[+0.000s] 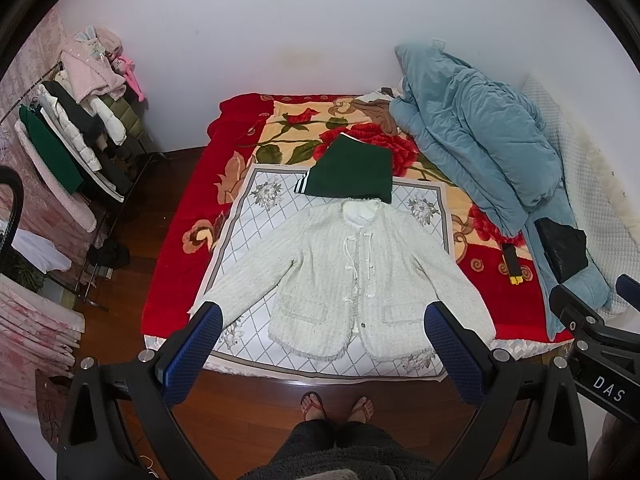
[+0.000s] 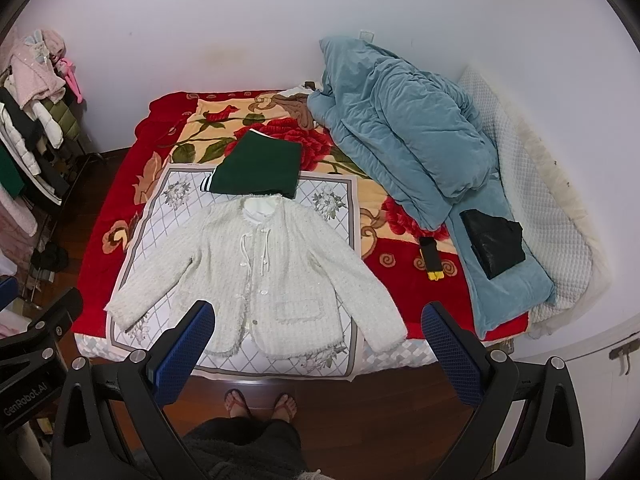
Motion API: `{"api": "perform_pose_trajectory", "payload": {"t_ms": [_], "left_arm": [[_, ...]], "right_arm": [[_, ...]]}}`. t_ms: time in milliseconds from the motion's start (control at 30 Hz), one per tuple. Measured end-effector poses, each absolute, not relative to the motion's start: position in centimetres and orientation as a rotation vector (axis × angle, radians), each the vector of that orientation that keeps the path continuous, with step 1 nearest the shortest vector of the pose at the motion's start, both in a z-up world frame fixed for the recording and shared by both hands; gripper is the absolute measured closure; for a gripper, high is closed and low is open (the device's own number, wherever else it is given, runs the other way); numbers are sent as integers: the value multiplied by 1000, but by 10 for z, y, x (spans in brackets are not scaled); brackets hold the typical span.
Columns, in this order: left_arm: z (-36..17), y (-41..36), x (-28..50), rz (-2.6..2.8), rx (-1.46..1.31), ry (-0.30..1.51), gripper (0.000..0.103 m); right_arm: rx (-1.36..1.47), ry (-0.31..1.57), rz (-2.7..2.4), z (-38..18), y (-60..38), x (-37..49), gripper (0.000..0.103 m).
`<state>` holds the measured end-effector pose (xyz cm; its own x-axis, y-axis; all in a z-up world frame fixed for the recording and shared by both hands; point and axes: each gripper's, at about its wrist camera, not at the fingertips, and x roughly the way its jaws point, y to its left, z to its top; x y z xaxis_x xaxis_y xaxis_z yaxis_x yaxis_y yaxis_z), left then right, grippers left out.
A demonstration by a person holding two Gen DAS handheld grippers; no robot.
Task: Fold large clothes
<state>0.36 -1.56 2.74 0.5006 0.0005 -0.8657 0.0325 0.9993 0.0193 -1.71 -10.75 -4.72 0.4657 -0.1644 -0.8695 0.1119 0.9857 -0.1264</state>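
A cream tweed jacket (image 1: 344, 276) (image 2: 264, 276) lies flat and face up on a white diamond-patterned cloth (image 1: 256, 216) (image 2: 160, 216), sleeves spread out to both sides. Behind its collar sits a folded dark green garment (image 1: 352, 172) (image 2: 258, 170). My left gripper (image 1: 324, 320) hovers open above the jacket's hem, holding nothing. My right gripper (image 2: 316, 320) is also open and empty, high above the jacket's lower right side. Both are well clear of the fabric.
The cloth lies on a red floral blanket (image 1: 176, 248) covering the bed. A heaped blue duvet (image 1: 480, 140) (image 2: 404, 136), a black bag (image 2: 492, 240) and a black-and-yellow object (image 2: 432, 260) fill the right. A loaded clothes rack (image 1: 80, 128) stands left. The person's sandalled feet (image 1: 336, 404) stand on wooden floor.
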Motion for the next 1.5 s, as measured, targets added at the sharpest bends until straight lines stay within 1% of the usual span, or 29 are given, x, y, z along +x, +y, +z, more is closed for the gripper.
{"api": "perform_pose_trajectory", "payload": {"t_ms": [1133, 1267, 1400, 1500], "left_arm": [[32, -24, 5, -21, 34, 1037, 0], [31, -26, 19, -8, 46, 1017, 0], [8, -28, 49, 4, 85, 988, 0], [-22, -30, 74, 22, 127, 967, 0]], "right_arm": [[-48, 1071, -167, -42, -109, -20, 0], [-22, 1083, -183, -39, -112, -9, 0], [47, 1093, -209, -68, -117, 17, 0], [116, 1113, -237, -110, -133, 30, 0]]}}
